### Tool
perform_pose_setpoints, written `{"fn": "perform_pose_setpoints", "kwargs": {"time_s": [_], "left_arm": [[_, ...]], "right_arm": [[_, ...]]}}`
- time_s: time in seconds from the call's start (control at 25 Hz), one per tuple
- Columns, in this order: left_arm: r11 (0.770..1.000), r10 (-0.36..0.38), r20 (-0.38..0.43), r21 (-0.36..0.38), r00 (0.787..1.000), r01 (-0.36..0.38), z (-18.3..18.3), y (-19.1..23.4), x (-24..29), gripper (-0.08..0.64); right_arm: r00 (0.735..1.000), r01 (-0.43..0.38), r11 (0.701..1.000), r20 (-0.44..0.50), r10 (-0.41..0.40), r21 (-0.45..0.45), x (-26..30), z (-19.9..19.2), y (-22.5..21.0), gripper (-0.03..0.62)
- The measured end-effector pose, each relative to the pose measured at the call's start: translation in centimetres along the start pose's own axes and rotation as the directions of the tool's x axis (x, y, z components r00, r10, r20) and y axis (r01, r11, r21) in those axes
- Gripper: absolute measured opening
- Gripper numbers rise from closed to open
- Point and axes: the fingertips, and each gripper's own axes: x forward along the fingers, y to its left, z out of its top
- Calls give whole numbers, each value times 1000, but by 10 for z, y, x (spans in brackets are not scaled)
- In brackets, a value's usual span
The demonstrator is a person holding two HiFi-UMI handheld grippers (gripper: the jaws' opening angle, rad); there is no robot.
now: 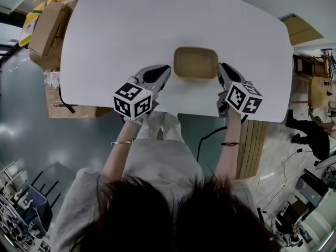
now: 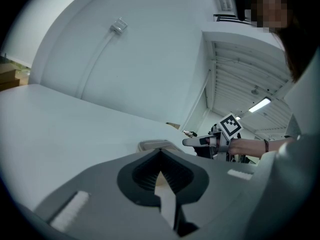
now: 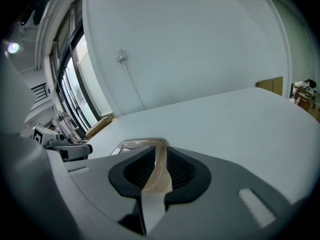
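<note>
A shallow tan tray (image 1: 195, 62) lies on the white table (image 1: 121, 30) near its front edge. My left gripper (image 1: 167, 70) meets the tray's left end, and my right gripper (image 1: 221, 67) meets its right end. In the right gripper view the tray's rim (image 3: 136, 144) runs between the ribbed pads, with my right gripper (image 3: 160, 159) shut on it. In the left gripper view the tray (image 2: 154, 145) shows just past the jaws. A tan sliver sits between the pads there, with my left gripper (image 2: 160, 159) shut on the rim. Each gripper appears in the other's view: the right gripper (image 2: 200, 141) and the left gripper (image 3: 75, 151).
Cardboard boxes (image 1: 46, 28) are stacked on the floor beyond the table's left edge. A flat cardboard piece (image 1: 302, 29) and wooden furniture (image 1: 315, 80) stand to the right. A black cable (image 1: 207, 138) runs over the floor under the table's front edge.
</note>
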Motion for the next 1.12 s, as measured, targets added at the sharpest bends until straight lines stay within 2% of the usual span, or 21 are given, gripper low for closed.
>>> {"fn": "perform_pose_setpoints", "kwargs": {"time_s": [0.44, 1.12], "left_arm": [[1000, 6, -5, -25, 1000, -6, -4, 6, 1, -9], [999, 14, 3, -34, 1000, -14, -1, 4, 4, -9]], "right_arm": [[999, 28, 999, -40, -27, 35, 13, -9, -7, 92], [997, 64, 997, -45, -61, 54, 11, -12, -14, 37]]}}
